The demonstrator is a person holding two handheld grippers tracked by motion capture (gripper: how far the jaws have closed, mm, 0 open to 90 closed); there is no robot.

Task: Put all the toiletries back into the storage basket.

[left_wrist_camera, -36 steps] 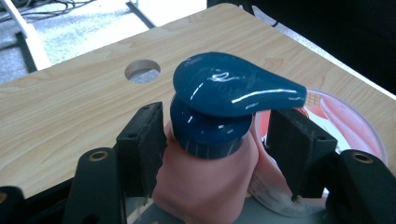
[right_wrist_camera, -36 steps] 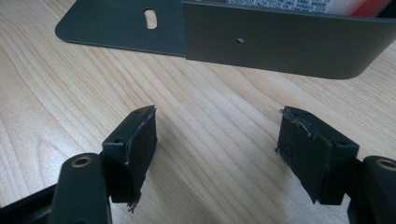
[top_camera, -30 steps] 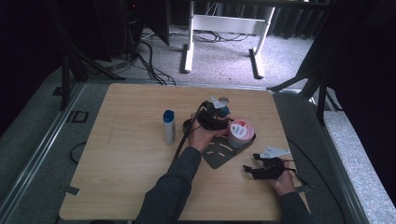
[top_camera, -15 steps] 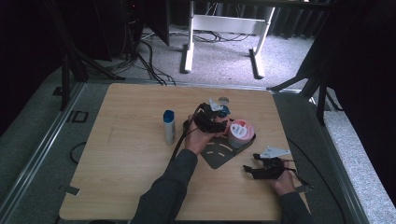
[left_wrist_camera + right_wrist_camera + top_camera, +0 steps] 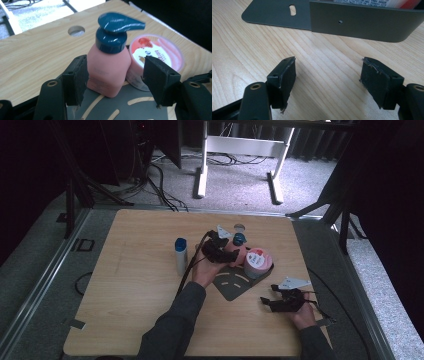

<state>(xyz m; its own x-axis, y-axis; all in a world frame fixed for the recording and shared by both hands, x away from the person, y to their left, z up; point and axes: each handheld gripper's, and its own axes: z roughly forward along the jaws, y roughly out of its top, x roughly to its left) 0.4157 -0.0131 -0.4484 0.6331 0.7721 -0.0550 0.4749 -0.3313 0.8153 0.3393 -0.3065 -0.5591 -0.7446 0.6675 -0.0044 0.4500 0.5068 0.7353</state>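
Since the earlier frame the left gripper (image 5: 113,75) has shifted slightly beside the pink plastic pump bottle with a blue cap (image 5: 110,65), jaws wide around it, right pad clear. It stands on the grey metal plate (image 5: 232,282), touching the pink-lidded round tub (image 5: 155,57). Likely light, smooth, top-heavy: grip the lower body. Right gripper (image 5: 328,82) rests gaping, empty, near the plate.

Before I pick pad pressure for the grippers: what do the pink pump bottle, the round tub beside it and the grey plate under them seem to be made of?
Pink pump bottle: probably matte plastic, with a glossy dark-blue pump head that catches highlights.
Round tub: likely thin plastic with a shiny printed film lid.
Grey plate: looks like painted sheet metal, thin, flat, with a bent-up edge and punched slots.
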